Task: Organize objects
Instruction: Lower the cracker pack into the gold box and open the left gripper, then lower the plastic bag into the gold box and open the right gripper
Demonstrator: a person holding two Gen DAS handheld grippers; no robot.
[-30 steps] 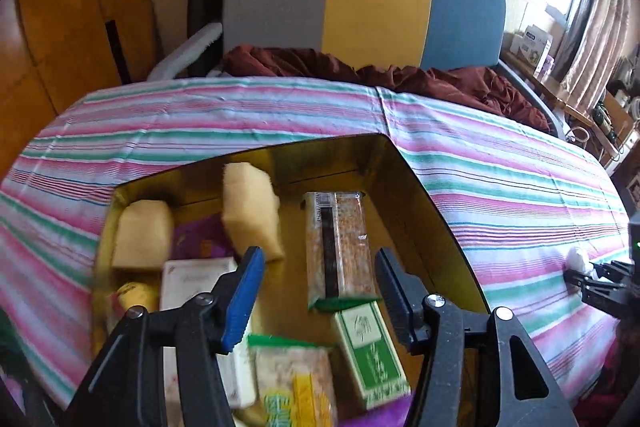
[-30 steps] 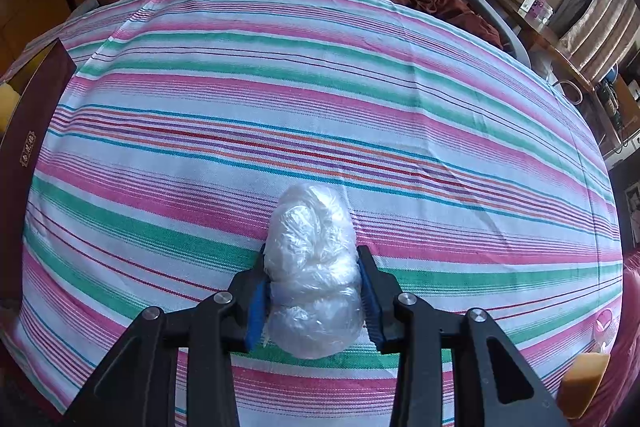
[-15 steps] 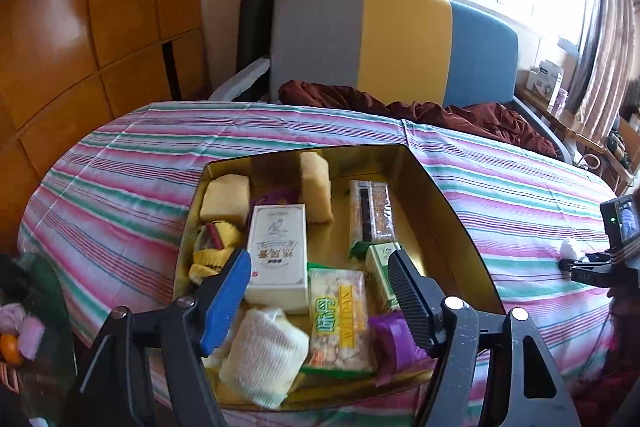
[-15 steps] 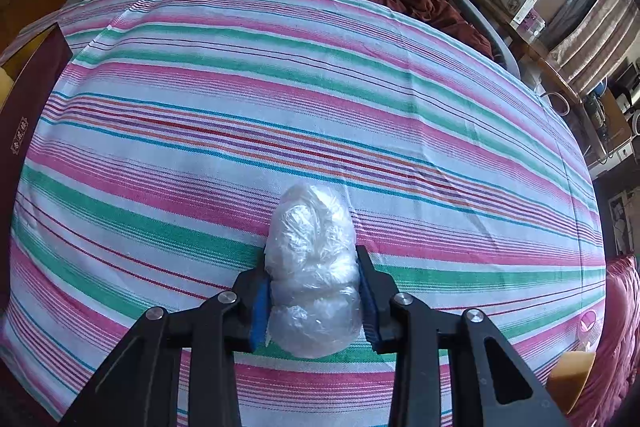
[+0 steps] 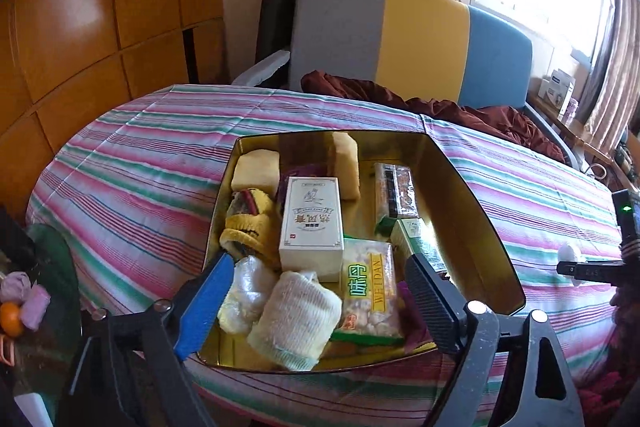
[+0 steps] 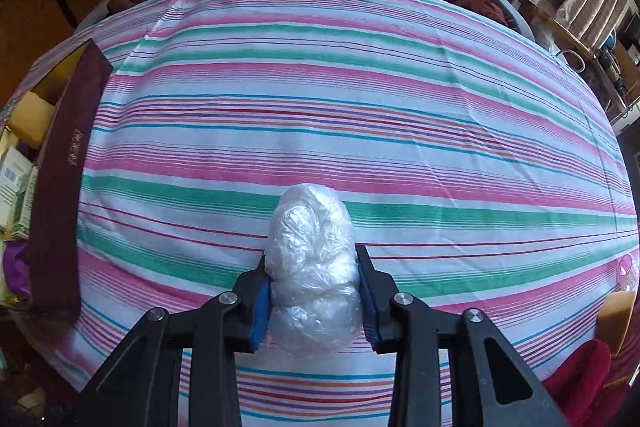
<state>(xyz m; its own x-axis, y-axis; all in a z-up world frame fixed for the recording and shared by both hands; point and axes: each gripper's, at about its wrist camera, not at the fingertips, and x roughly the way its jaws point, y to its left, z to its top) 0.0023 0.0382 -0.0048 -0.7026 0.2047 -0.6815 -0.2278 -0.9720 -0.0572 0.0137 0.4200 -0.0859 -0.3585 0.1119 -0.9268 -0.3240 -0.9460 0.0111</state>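
Left gripper (image 5: 320,301) is backing off the gold box (image 5: 472,195), jaws opening on nothing, while right gripper (image 6: 314,301) is clamping the plastic-wrapped bundle (image 6: 312,267), long axis along its fingers, box lying to its left.

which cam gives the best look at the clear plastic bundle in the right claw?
Right wrist view: the clear plastic bundle fills the centre, pinched between the right claw pads above the striped cloth. The left wrist view shows only a small white blob at the far right edge, partly hidden.
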